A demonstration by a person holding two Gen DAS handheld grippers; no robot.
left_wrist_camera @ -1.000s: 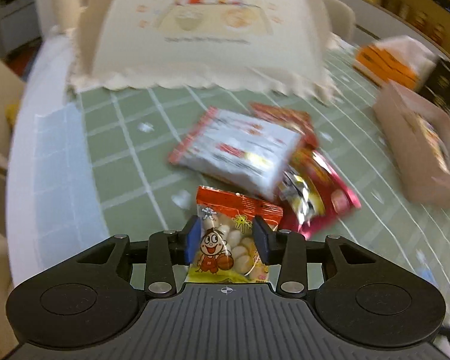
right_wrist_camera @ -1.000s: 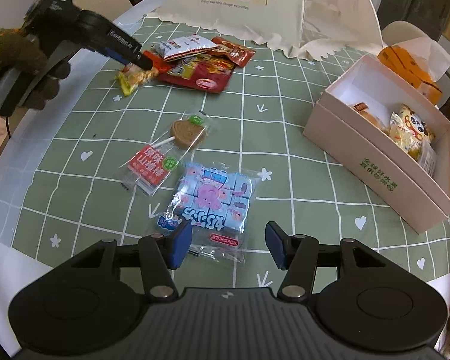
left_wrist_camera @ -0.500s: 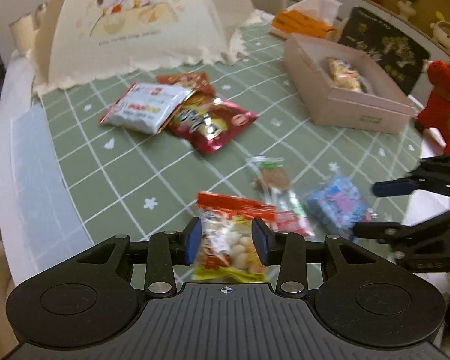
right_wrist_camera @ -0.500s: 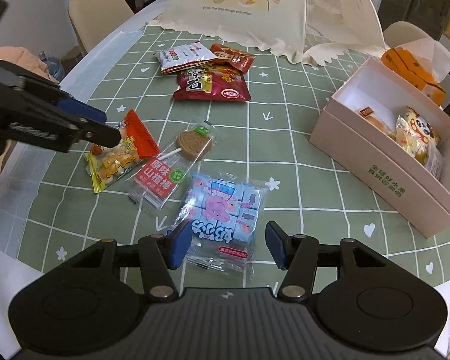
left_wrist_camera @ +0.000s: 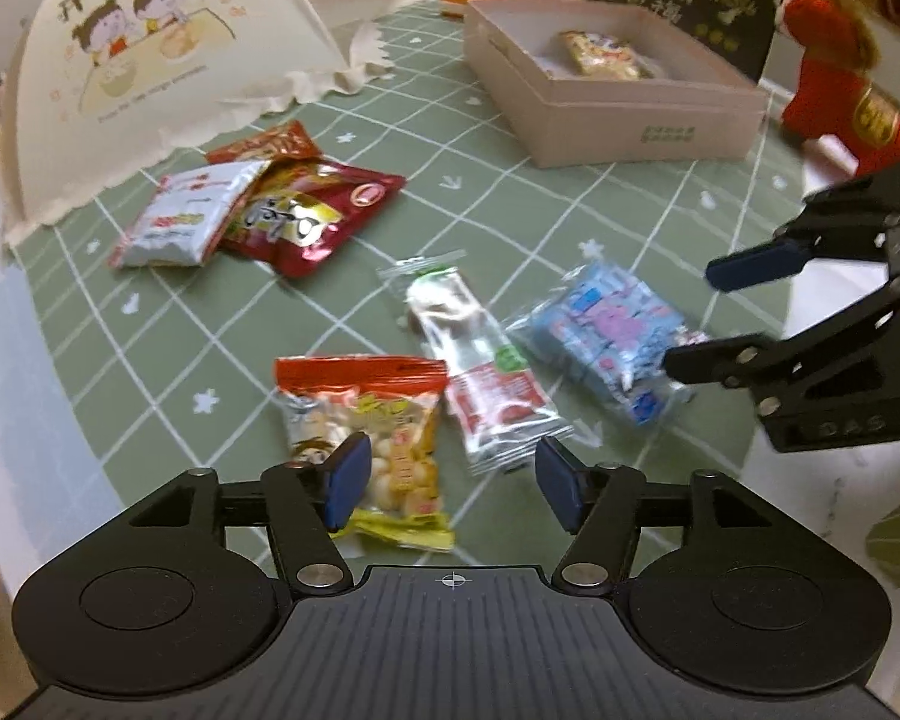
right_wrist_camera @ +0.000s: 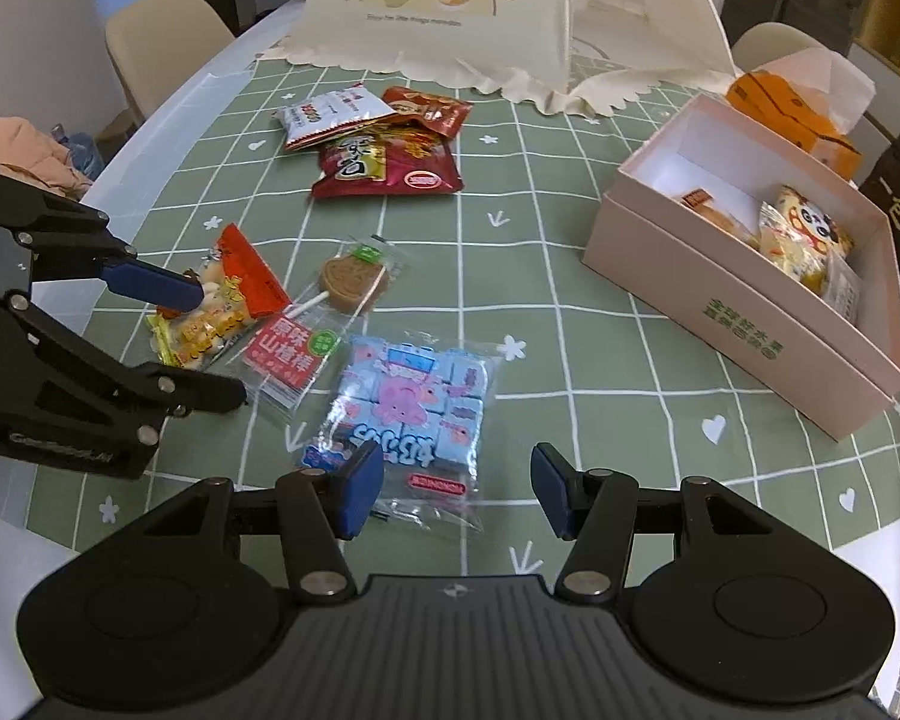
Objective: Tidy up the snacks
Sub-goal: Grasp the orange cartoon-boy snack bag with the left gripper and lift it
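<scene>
A red-topped bag of round biscuits (left_wrist_camera: 366,438) lies on the green checked tablecloth, and the right wrist view shows this bag (right_wrist_camera: 228,306) beside a lollipop pack (right_wrist_camera: 306,336). My left gripper (left_wrist_camera: 454,486) is over it with its jaws opening. The bag rests by the left pad, and the right pad stands well off it. My right gripper (right_wrist_camera: 457,492) hovers open just above a blue candy pack (right_wrist_camera: 414,396), gripping nothing. Each gripper shows in the other's view: the left gripper (right_wrist_camera: 216,347) and the right gripper (left_wrist_camera: 690,318).
A pink box (right_wrist_camera: 720,300) holding a few snacks stands at the right. Red and white snack bags (right_wrist_camera: 384,162) lie piled farther back, in front of a cream food cover (right_wrist_camera: 438,0). A red plush toy (left_wrist_camera: 834,78) and an orange tissue pack (right_wrist_camera: 792,114) sit behind the box.
The left gripper carried the biscuit bag from the far pile to the near cluster beside the lollipop pack, and its jaws have spread off the bag. The right gripper has stayed put.
</scene>
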